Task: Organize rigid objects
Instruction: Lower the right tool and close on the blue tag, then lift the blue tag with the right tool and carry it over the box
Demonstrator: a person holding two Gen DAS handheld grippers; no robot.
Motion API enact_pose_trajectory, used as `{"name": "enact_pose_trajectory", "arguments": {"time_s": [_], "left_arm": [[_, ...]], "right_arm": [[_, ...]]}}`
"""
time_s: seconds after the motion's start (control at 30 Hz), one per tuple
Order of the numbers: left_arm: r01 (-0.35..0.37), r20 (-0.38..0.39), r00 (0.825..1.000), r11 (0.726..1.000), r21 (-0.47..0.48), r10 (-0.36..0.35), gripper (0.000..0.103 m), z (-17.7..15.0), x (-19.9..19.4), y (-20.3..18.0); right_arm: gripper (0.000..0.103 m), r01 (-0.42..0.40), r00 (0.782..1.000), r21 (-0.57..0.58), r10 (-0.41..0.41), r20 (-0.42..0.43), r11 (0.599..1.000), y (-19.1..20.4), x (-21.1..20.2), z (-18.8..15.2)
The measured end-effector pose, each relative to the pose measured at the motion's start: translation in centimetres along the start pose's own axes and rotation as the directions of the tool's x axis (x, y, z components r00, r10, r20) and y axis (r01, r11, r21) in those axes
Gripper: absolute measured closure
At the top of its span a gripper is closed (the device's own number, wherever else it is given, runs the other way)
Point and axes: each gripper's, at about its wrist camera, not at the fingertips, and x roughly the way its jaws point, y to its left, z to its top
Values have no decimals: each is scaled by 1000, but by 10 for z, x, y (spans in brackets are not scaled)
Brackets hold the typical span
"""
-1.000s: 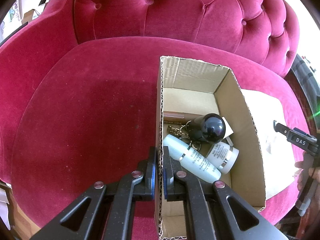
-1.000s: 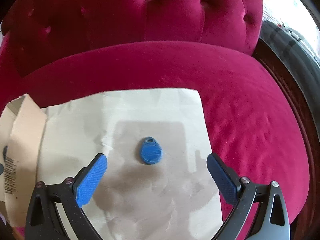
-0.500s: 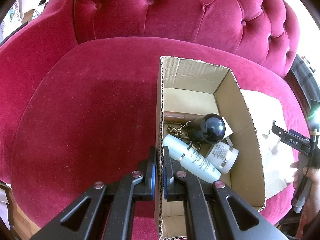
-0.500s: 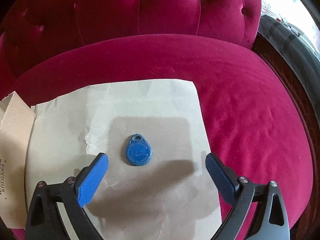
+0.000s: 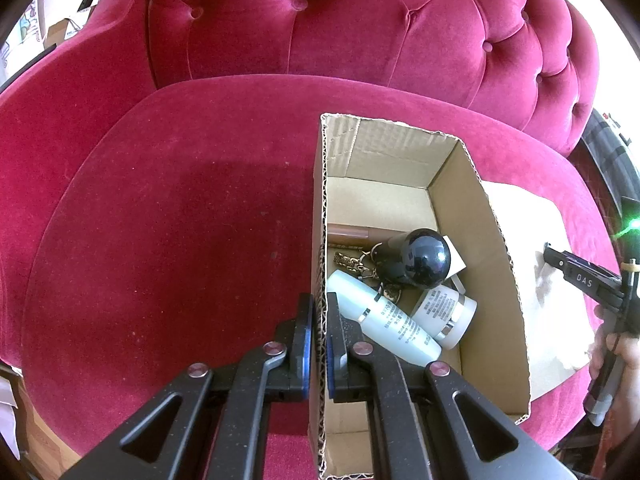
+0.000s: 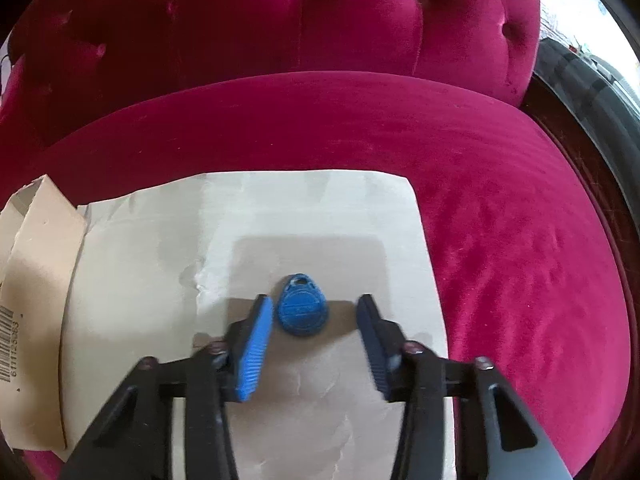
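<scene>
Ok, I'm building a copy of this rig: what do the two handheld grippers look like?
Both the left gripper and the right gripper are black: linkage arms with triangular cut-outs, round metal rivets at the joints, blue finger pads. The right one's side bears white letters DAS.

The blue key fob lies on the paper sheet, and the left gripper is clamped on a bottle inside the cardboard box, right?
No: the left gripper is clamped on the cardboard box wall, not its contents, as the left wrist view shows.
</scene>
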Motion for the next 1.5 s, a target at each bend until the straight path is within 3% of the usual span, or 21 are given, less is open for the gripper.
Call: {"name": "enact_pose_trajectory", "arguments": {"time_s": [0.47,1.5], "left_arm": [[6,8,1000,1000,-4,-6,98,-1,-3,3],[8,10,1000,1000,-4,-8,98,-1,-5,5]], "right_arm": [[75,-2,1000,-9,2,6,1000,0,-3,1],[75,-96,981,-84,108,161,992,56,-82,28]]}}
